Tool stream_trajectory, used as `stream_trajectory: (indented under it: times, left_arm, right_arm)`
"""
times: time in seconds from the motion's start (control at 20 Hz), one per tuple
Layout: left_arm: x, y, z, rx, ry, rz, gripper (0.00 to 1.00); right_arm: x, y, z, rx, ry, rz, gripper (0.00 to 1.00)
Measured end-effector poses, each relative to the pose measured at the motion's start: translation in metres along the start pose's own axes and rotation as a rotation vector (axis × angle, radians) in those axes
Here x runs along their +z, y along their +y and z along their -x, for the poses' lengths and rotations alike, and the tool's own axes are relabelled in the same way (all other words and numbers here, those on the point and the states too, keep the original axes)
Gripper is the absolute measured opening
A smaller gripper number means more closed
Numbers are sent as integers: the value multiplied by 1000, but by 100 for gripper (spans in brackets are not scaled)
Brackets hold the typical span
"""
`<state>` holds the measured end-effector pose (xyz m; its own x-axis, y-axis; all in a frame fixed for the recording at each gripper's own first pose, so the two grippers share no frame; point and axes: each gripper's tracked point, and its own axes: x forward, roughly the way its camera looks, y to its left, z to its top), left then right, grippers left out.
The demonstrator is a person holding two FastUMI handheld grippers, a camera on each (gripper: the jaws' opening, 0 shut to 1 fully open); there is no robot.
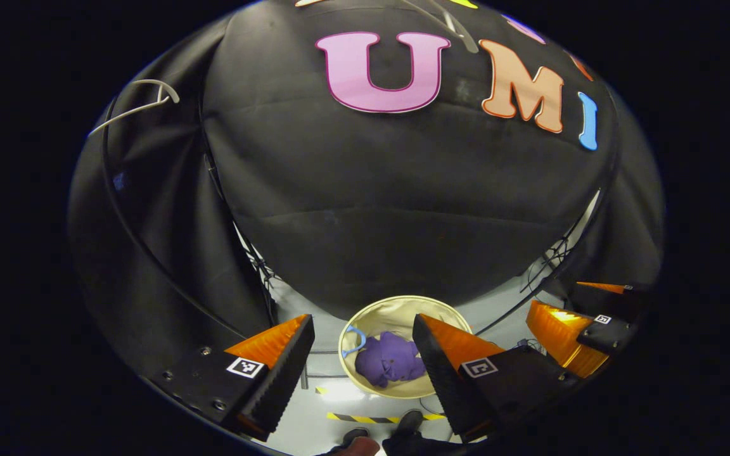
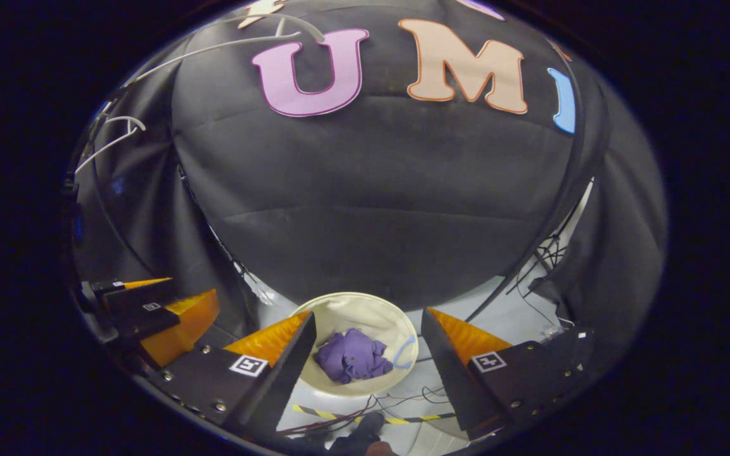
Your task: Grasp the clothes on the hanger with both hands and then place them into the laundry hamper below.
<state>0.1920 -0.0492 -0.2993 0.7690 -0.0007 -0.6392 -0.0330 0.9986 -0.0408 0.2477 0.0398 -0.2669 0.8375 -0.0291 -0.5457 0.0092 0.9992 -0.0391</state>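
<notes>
Both grippers, left gripper [image 1: 360, 370] and right gripper [image 2: 368, 361], jaws wide, holding nothing; purple clothes [image 1: 390, 361] in laundry hamper [image 1: 403, 307] below, between jaws.

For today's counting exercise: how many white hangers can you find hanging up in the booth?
2: one white hanger at the upper left, another hanger along the top above the wall. More could be hidden out of view.

yellow-black floor tape [image 1: 365, 418], loose cables [image 2: 403, 400], black shoes [image 1: 381, 430]
</notes>
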Motion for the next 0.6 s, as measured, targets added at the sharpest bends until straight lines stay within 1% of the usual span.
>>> stream_trajectory:
  times: [0.25, 0.4, 0.5, 0.55, 0.6]
  left_arm:
    - [19, 2, 34, -35, -71, -18, 97]
    - [34, 6, 50, -45, -120, -23, 97]
    - [46, 12, 63, -35, -134, -26, 97]
    - [54, 18, 71, -25, -149, -32, 97]
    - [62, 19, 79, -15, -166, -42, 97]
  right_arm:
    - [4, 6, 32, -28, -33, -5, 100]
    - [23, 13, 53, -32, -97, -13, 100]
    - [39, 17, 67, -43, -144, 0, 100]
    - [46, 18, 74, -49, -169, 14, 96]
    - [54, 20, 79, -51, -188, 27, 100]
